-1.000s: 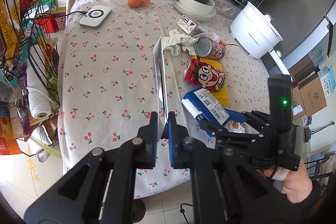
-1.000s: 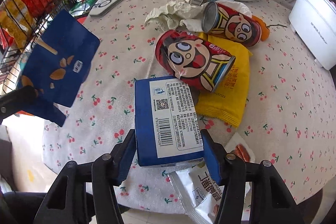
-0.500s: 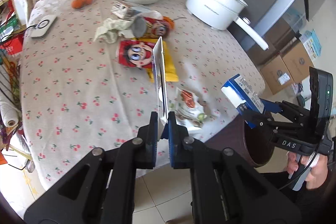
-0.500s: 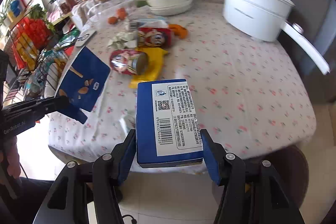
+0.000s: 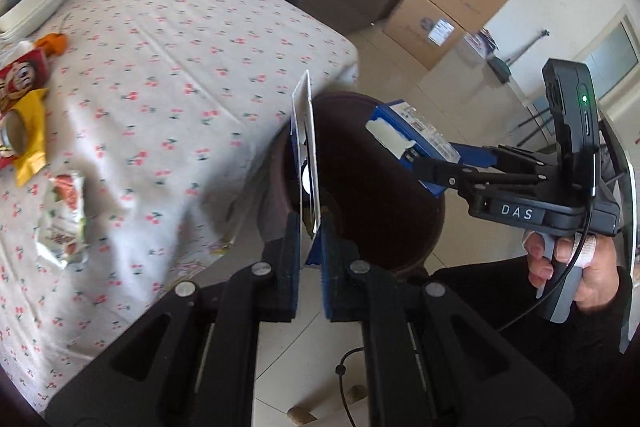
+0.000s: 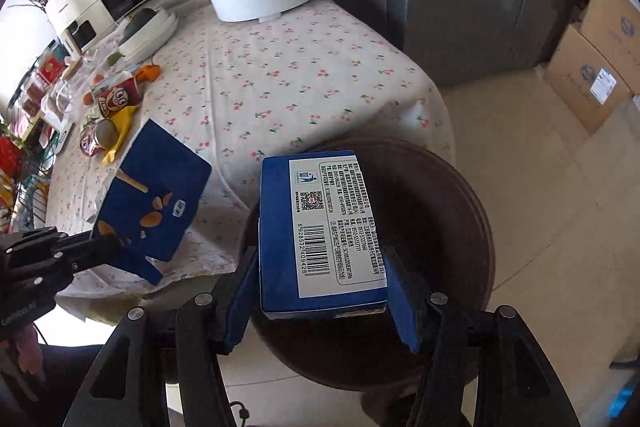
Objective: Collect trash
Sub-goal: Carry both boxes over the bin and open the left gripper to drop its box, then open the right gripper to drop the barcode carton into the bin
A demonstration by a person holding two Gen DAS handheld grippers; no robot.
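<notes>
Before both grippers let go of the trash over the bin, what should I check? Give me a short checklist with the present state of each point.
1. Right gripper holds the blue box firmly: ok.
2. Blue box is above the opening of the brown bin: ok.
3. Left gripper holds the flat blue packet: ok.
4. Packet is fully above the bin: cannot tell; it hangs near the rim beside the table.
5. Bin has room inside: cannot tell, the inside is dark.
</notes>
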